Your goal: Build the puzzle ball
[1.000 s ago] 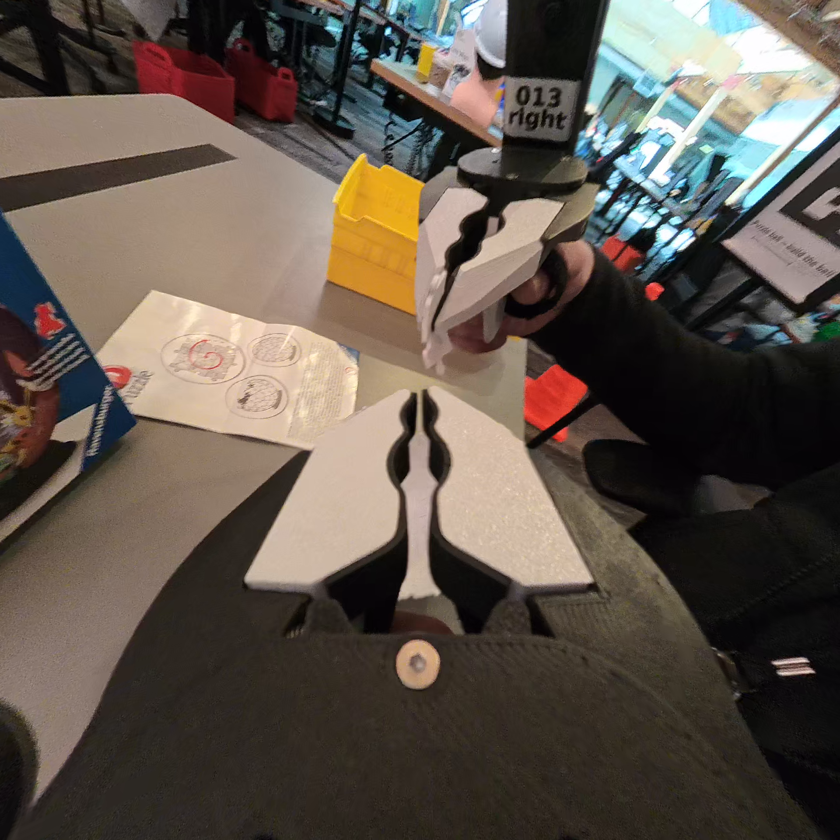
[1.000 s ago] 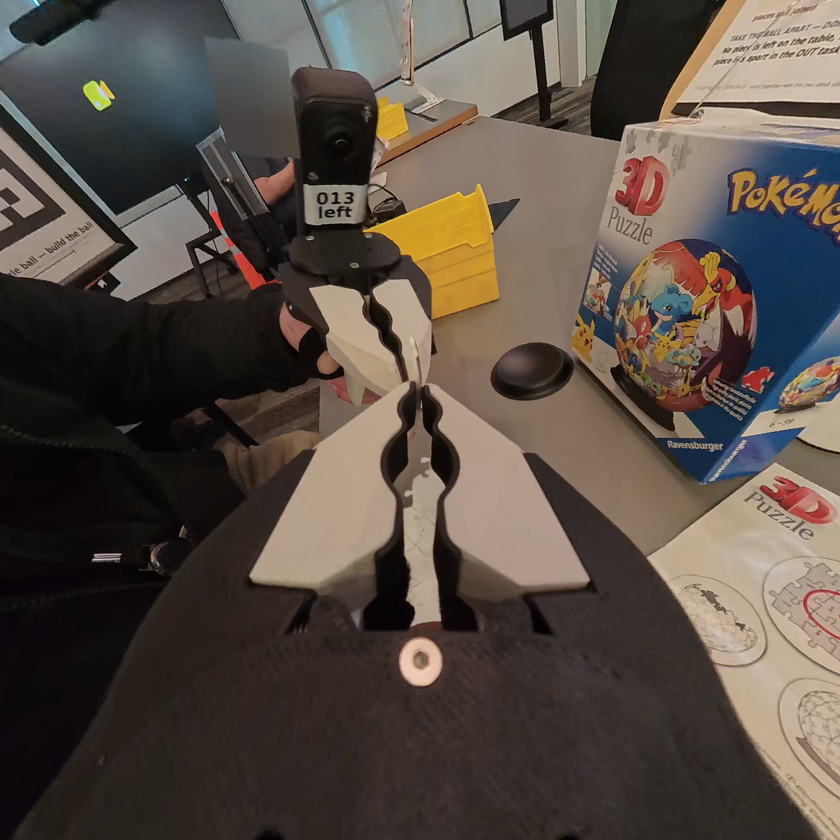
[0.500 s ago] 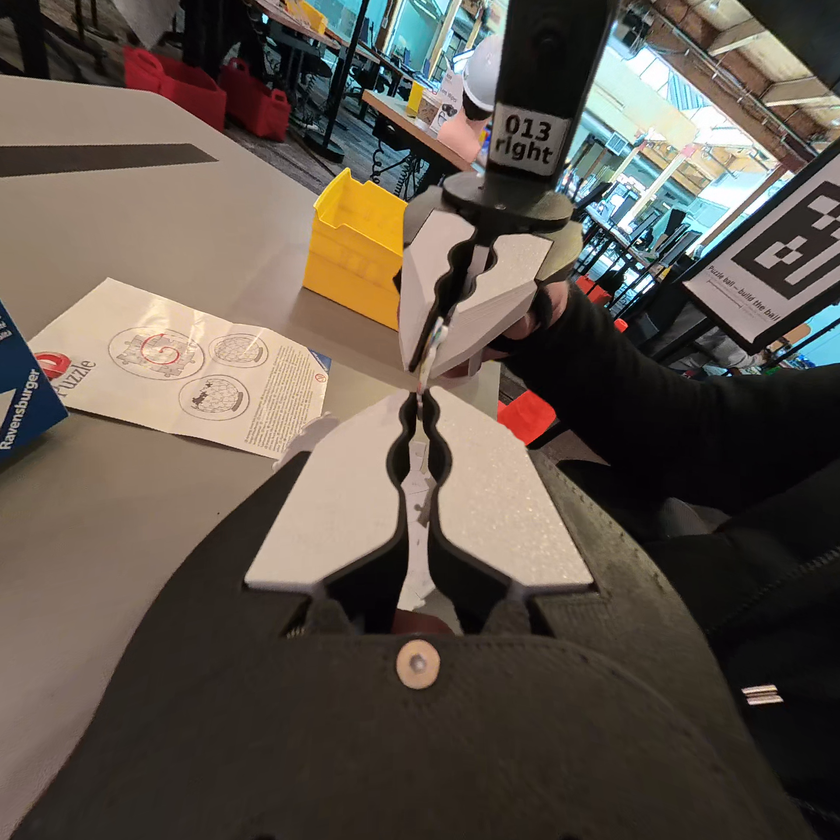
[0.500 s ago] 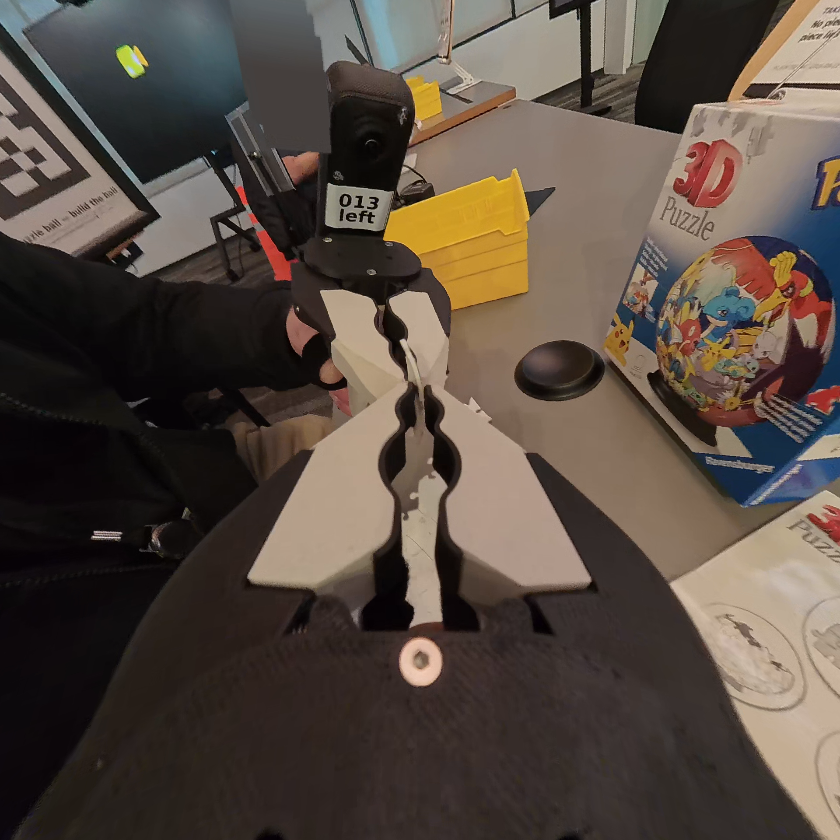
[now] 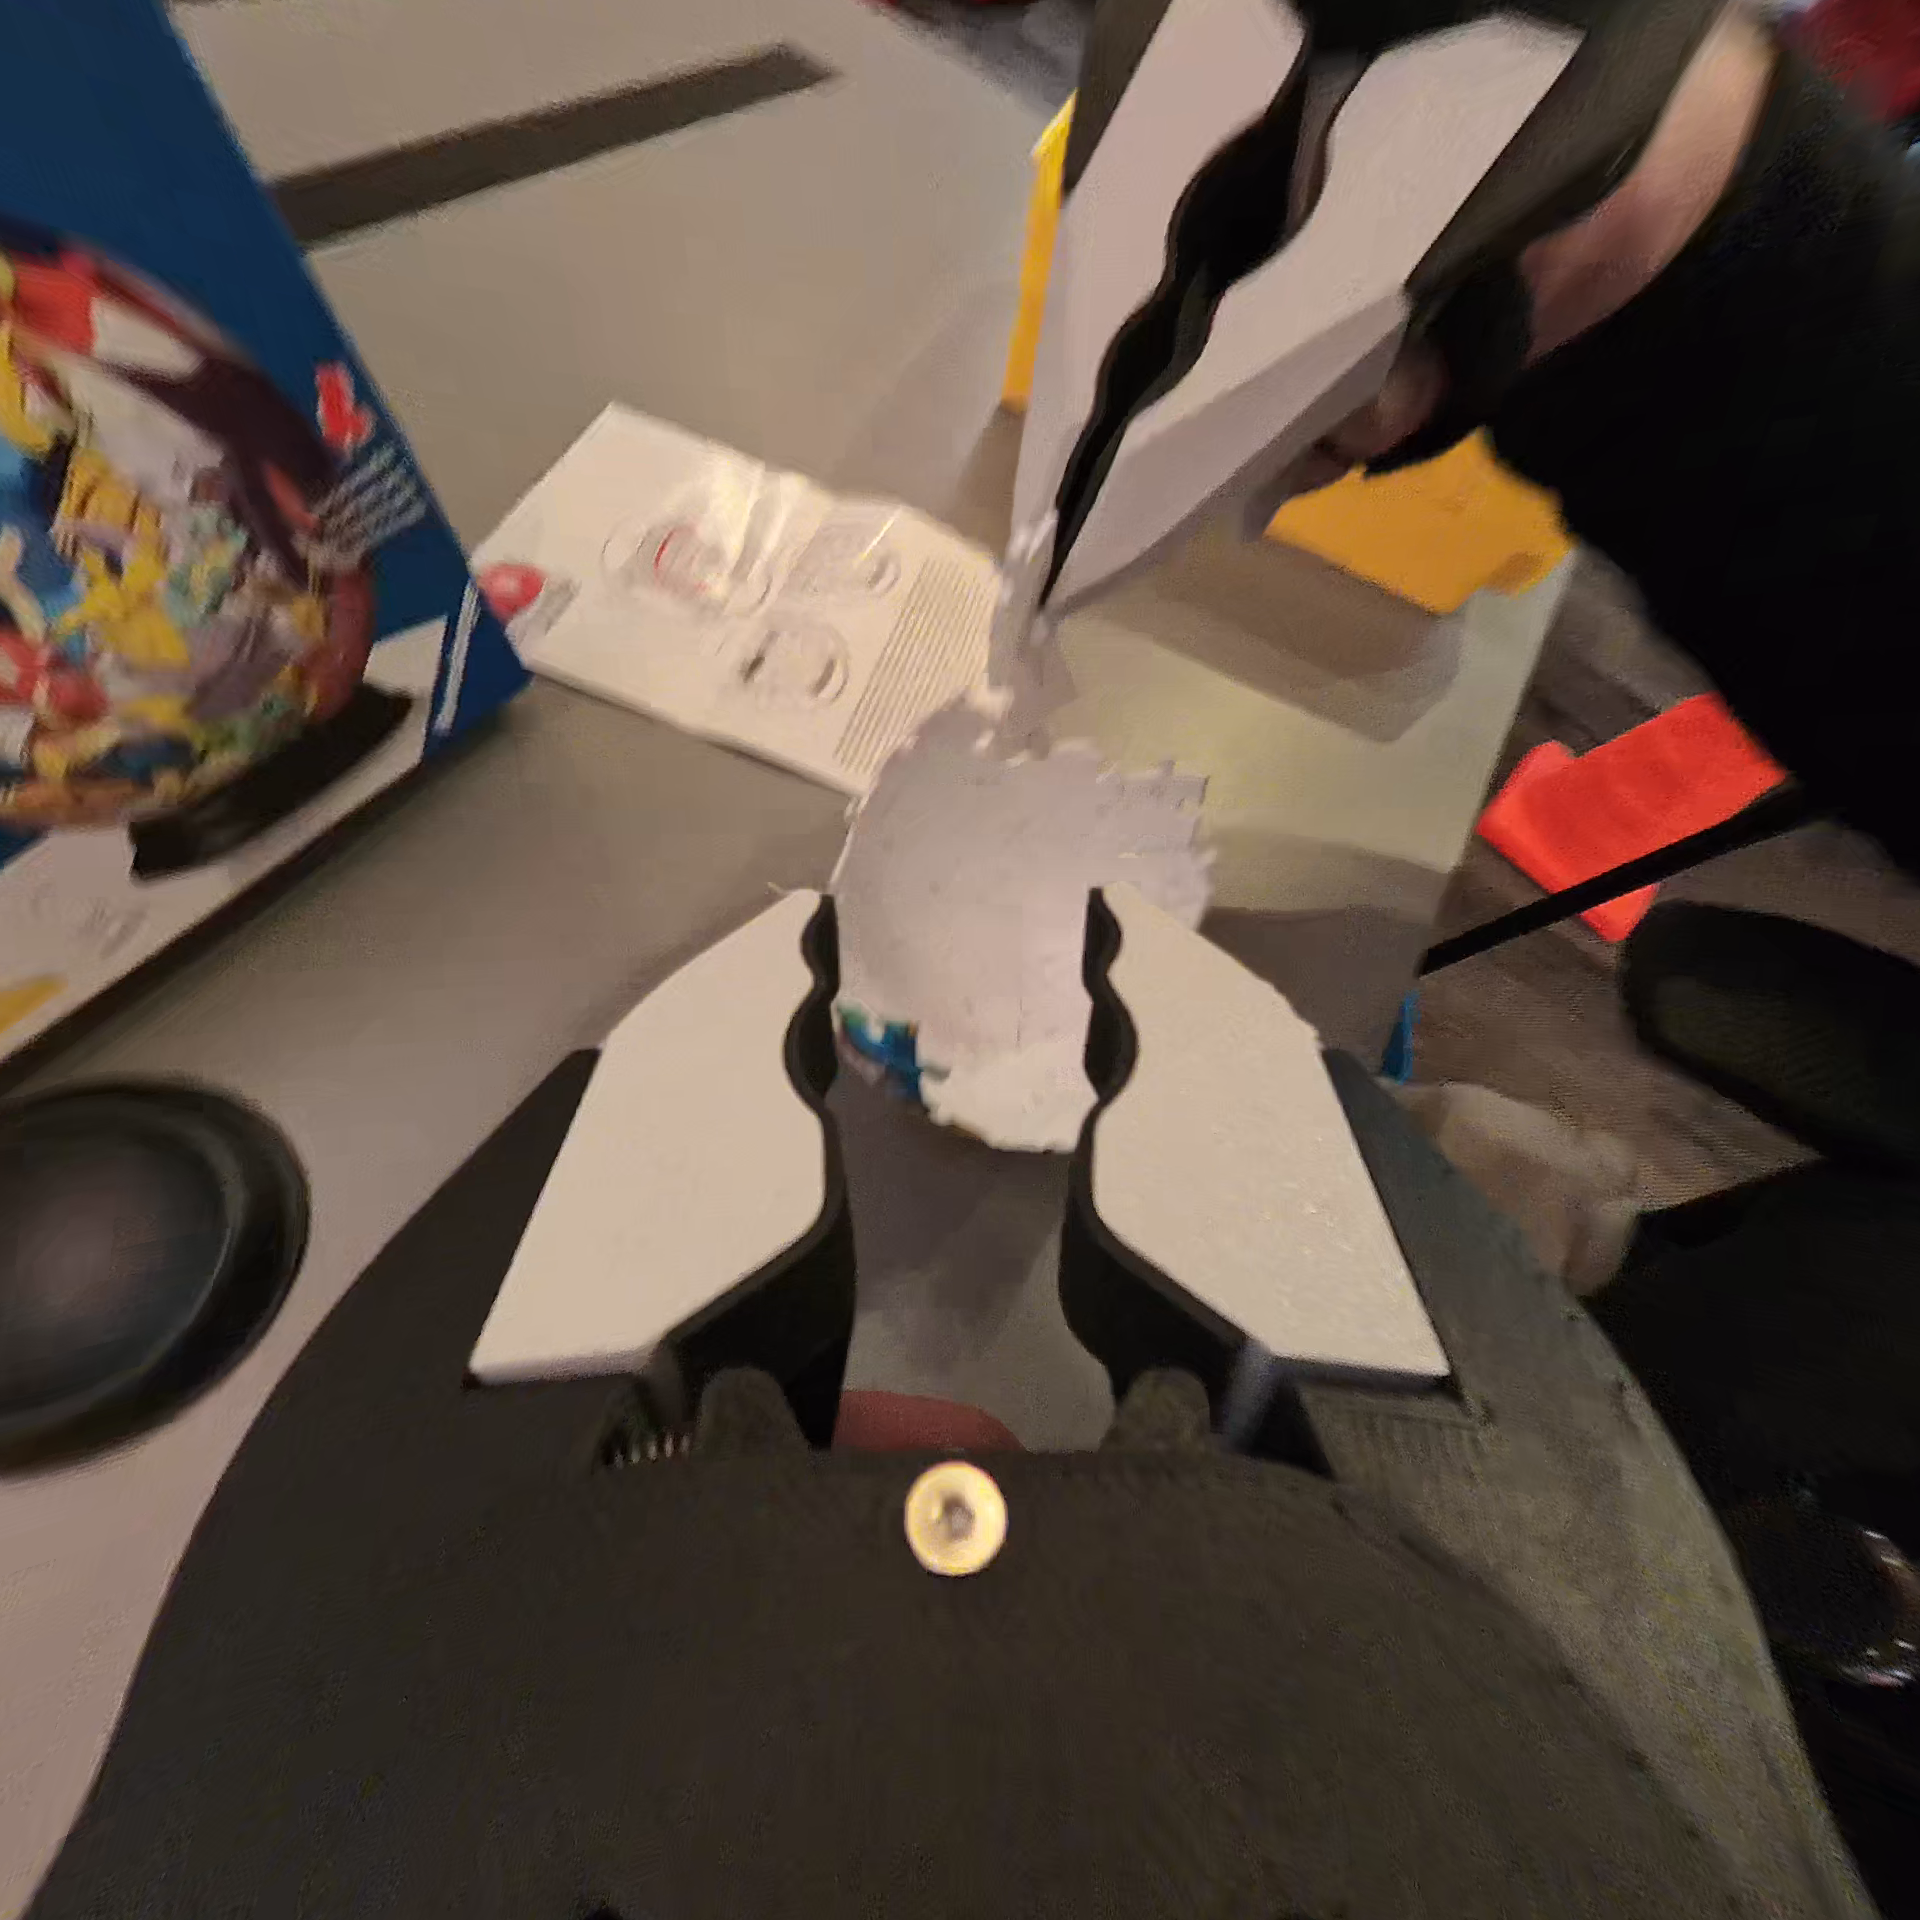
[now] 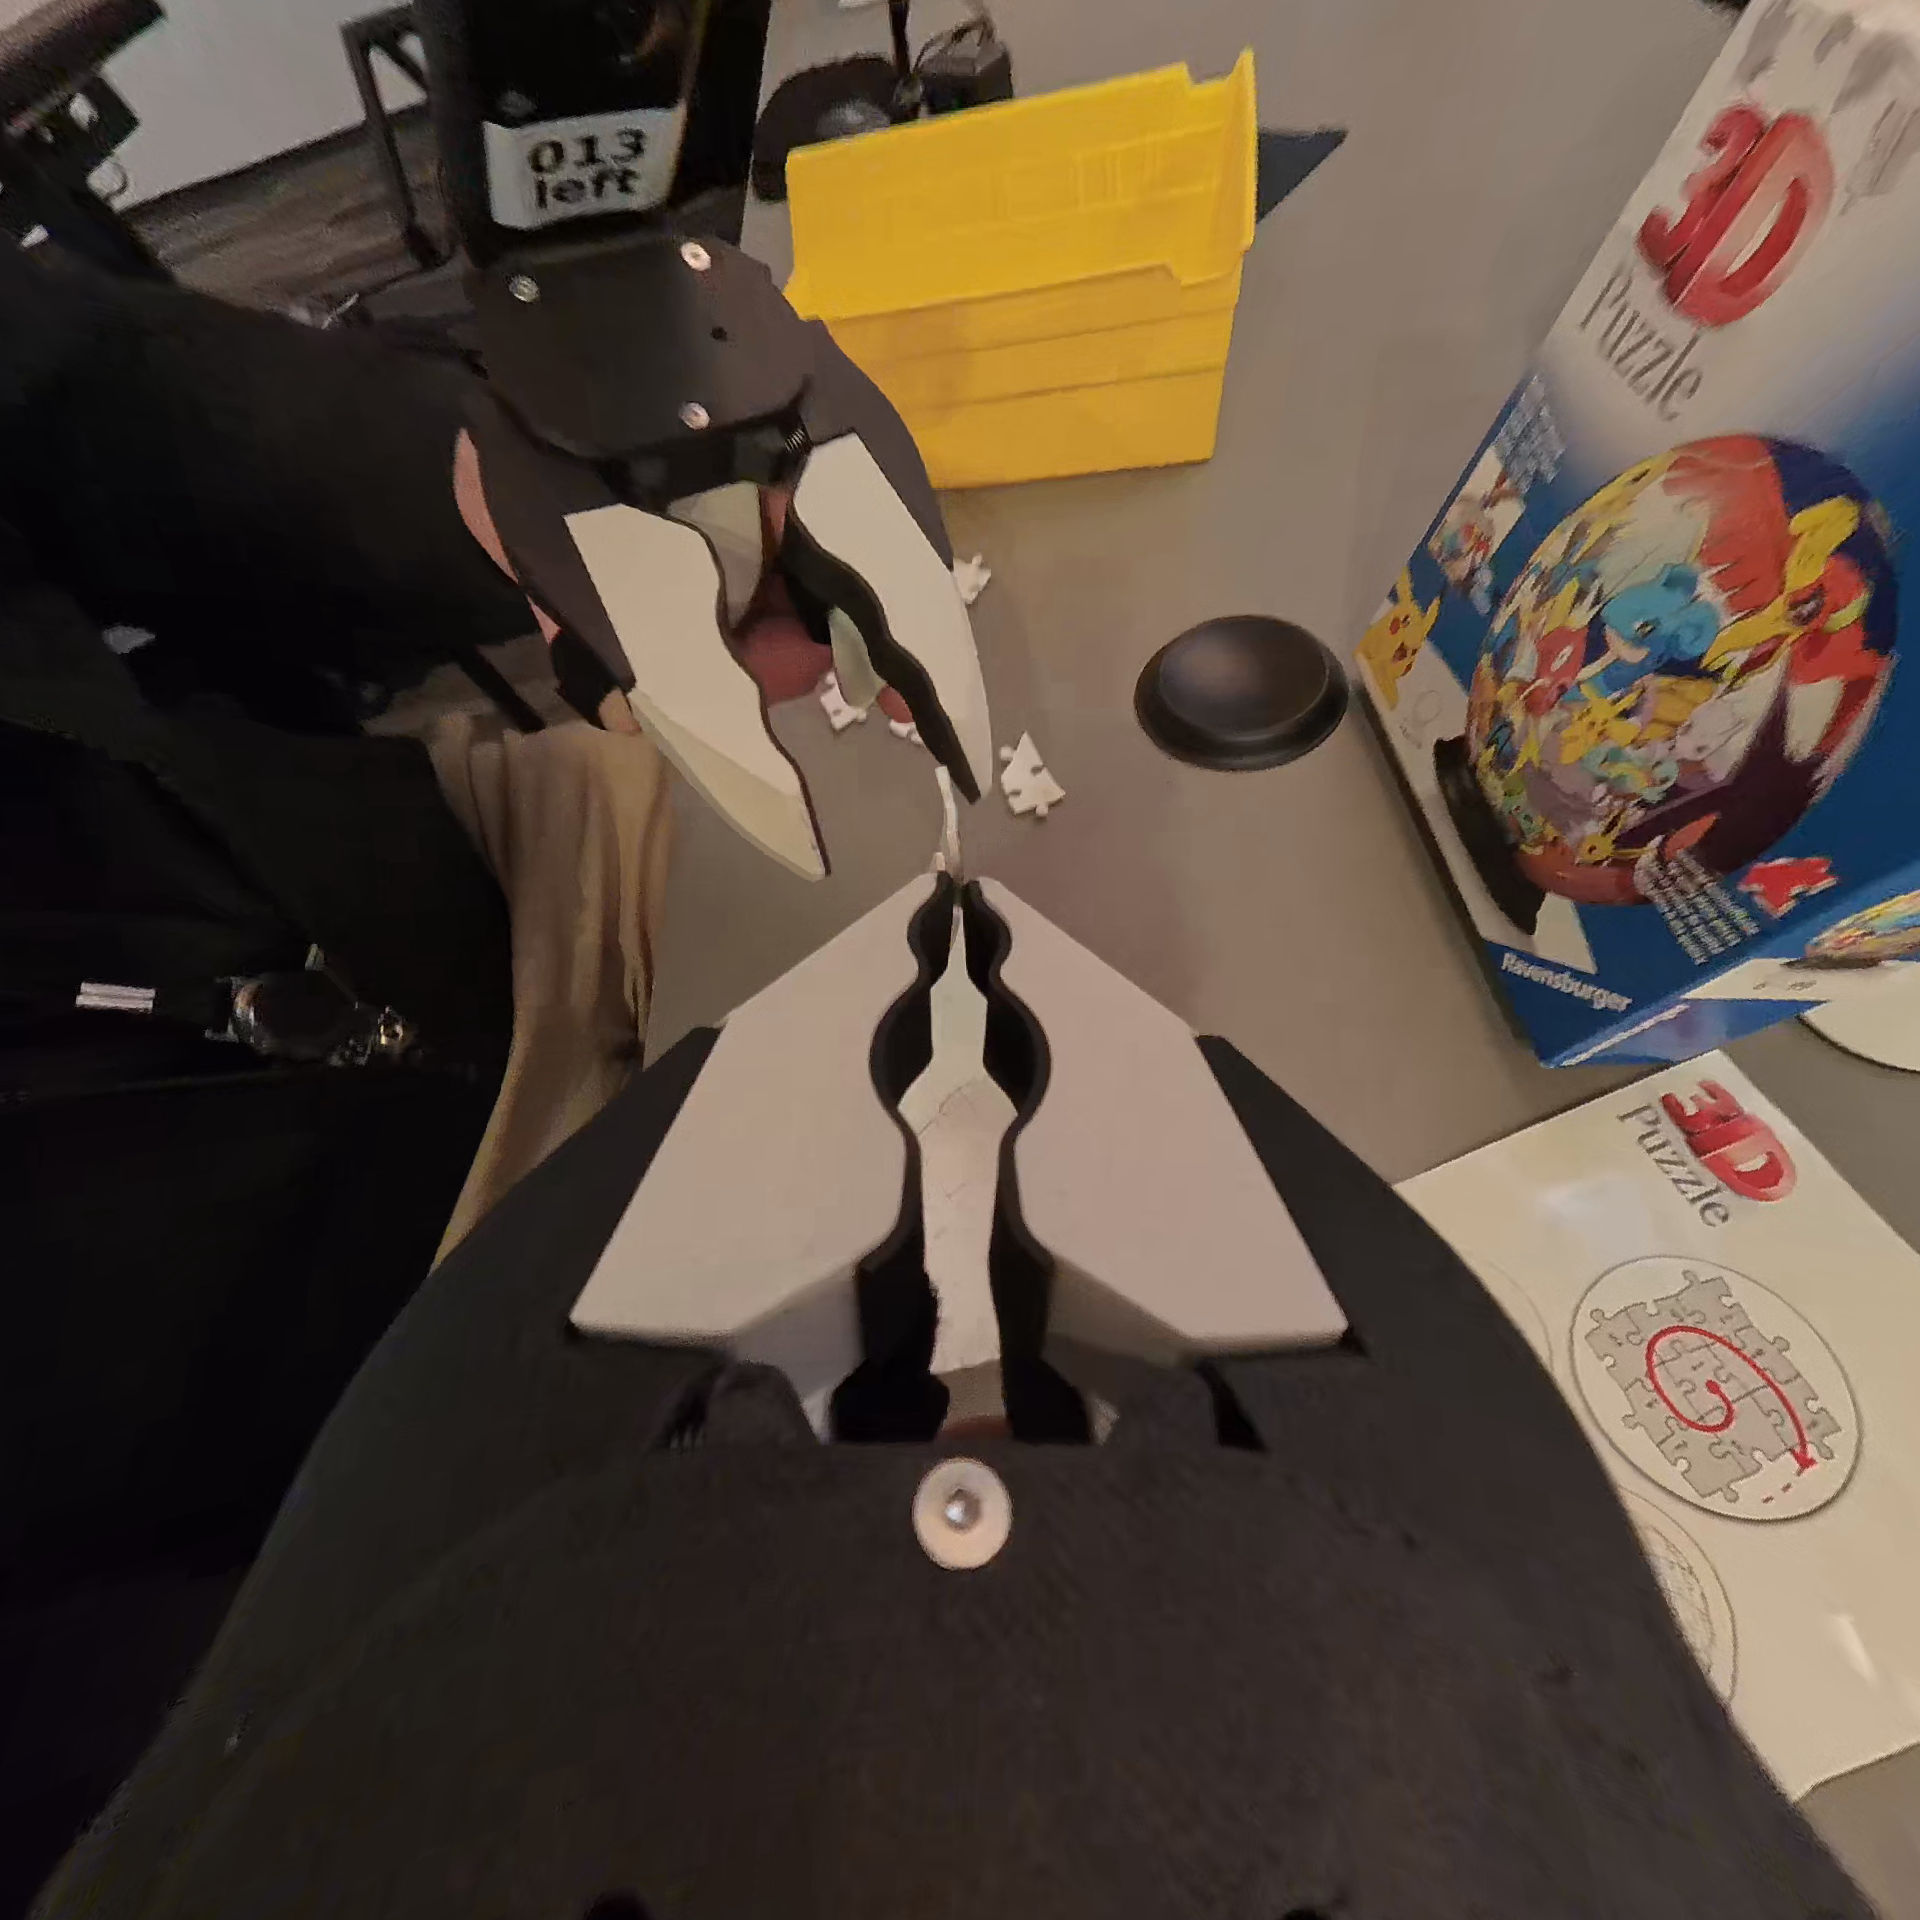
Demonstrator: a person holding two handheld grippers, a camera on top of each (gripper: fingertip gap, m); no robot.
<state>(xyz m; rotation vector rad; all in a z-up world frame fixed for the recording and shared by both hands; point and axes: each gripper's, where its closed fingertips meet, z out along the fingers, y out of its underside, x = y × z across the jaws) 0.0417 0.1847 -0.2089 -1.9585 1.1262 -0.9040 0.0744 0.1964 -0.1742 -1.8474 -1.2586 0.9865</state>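
Up off the table (image 6: 1299, 883), between the two tools, is where the puzzle patch (image 5: 987, 935) hangs right now: a curved white bit of joined pieces, blank side facing the left camera, with a sliver of blue print peeking out at its lower edge. The right gripper (image 6: 951, 883) is clamped tight on the top edge of it, fingers pressed together on a little tab of pieces. The left gripper (image 5: 956, 899) has its fingers spread wide with the patch sitting in the gap. That view is smeared, so I honestly can't tell if either finger is touching it. Handling-wise I'd guess this thing weighs next to nothing, but it's thin and probably flexy, and the only thing keeping it together is the fit of the tabs, so a hard squeeze or a twist could pop a seam. I'd grab it flat across the face near an edge, over a joint between two pieces, not by one lone tab like the right side seems to be doing. Loose pieces (image 6: 1031, 790) are lying on the table below, near the black stand (image 6: 1242, 691), with the yellow bin (image 6: 1018, 281) behind, the puzzle box (image 6: 1662, 623) off to the side and the instruction sheet (image 6: 1662, 1403) closer in. Plenty of ball left to build.
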